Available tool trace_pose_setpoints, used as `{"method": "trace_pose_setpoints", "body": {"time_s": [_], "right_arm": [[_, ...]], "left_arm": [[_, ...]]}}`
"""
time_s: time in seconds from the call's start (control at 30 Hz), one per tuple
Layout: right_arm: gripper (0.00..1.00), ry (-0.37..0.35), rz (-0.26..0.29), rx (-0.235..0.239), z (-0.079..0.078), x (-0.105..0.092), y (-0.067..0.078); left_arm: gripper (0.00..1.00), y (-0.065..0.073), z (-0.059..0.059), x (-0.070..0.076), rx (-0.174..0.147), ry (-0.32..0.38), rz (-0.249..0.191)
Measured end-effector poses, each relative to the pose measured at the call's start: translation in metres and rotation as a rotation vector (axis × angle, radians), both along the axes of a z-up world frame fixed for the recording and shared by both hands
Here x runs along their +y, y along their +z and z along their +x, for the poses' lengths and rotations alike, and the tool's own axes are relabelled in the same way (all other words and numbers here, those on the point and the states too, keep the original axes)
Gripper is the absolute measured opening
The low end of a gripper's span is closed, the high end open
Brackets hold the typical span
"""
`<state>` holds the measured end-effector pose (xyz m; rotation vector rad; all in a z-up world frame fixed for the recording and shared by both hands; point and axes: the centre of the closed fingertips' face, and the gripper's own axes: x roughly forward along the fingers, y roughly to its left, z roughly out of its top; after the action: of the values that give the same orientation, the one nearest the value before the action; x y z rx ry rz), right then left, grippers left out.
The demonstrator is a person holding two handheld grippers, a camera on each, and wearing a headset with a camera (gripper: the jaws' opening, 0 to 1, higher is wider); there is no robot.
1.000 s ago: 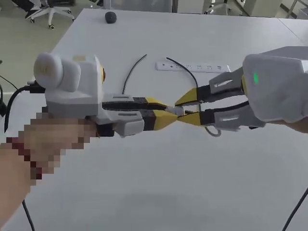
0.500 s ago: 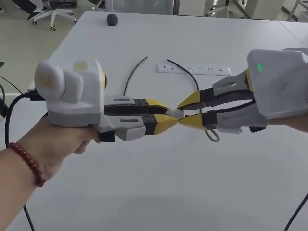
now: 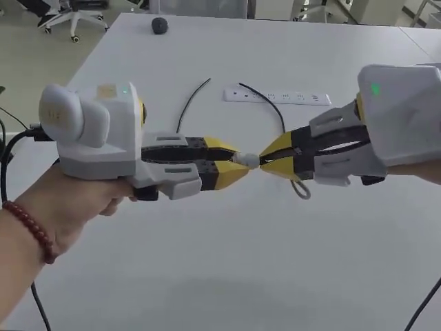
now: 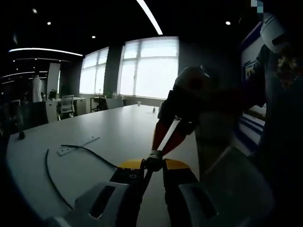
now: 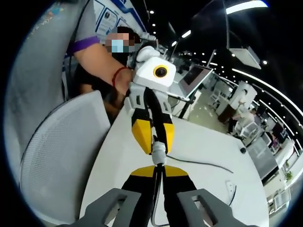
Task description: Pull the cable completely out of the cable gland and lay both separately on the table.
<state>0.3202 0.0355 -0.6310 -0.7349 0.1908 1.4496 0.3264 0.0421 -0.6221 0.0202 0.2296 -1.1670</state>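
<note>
Head view: my left gripper [image 3: 233, 163] is pinching the cable gland [image 3: 245, 160]; my right gripper [image 3: 267, 161], at its 3 o'clock, is clamping the cable [image 3: 270, 107].

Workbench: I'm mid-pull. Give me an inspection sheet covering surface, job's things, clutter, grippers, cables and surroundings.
Surface: white table, nothing of the job laid on it yet.
Job's things: cable gland held in the air; the cable loops below the right gripper and looks not yet out of the gland.
Clutter: power strip; dark round object at the far edge.
Grippers: left gripper shut on the gland; right gripper shut on the cable, tip to tip with the left.
Cables: two loose black wires lying near the strip.
Surroundings: office chairs beyond the table.
</note>
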Motion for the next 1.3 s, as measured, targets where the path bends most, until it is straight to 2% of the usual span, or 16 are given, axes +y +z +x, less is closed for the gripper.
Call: {"method": "trace_pose_setpoints", "body": {"time_s": [0.3, 0.53, 0.7, 0.9, 1.03, 1.2, 1.27, 1.3], "right_arm": [[0.00, -0.007, -0.031, 0.001, 0.001, 0.000, -0.003], [0.00, -0.039, -0.073, 0.008, 0.006, -0.016, -0.012], [0.00, -0.078, -0.089, 0.024, 0.008, -0.029, -0.020], [0.00, -0.138, -0.145, 0.056, 0.010, -0.056, -0.039], [0.00, -0.179, -0.218, 0.058, 0.013, -0.081, -0.058], [0.00, -0.239, -0.245, 0.103, 0.016, -0.105, -0.075], [0.00, -0.260, -0.265, 0.095, 0.020, -0.113, -0.081], [0.00, -0.271, -0.289, 0.107, 0.020, -0.120, -0.087]], "left_arm": [[0.16, -0.002, -0.002, 0.000, -0.016, -0.011, 0.020], [0.16, -0.006, -0.003, 0.010, -0.030, -0.009, 0.048], [0.16, -0.006, -0.005, 0.011, -0.041, -0.016, 0.062], [0.16, -0.007, -0.007, 0.009, -0.052, -0.034, 0.073], [0.16, -0.007, -0.009, 0.007, -0.061, -0.044, 0.081], [0.16, -0.007, -0.010, 0.004, -0.075, -0.059, 0.088], [0.16, -0.006, -0.010, 0.003, -0.074, -0.063, 0.083], [0.16, -0.006, -0.009, 0.003, -0.077, -0.063, 0.084]]}}
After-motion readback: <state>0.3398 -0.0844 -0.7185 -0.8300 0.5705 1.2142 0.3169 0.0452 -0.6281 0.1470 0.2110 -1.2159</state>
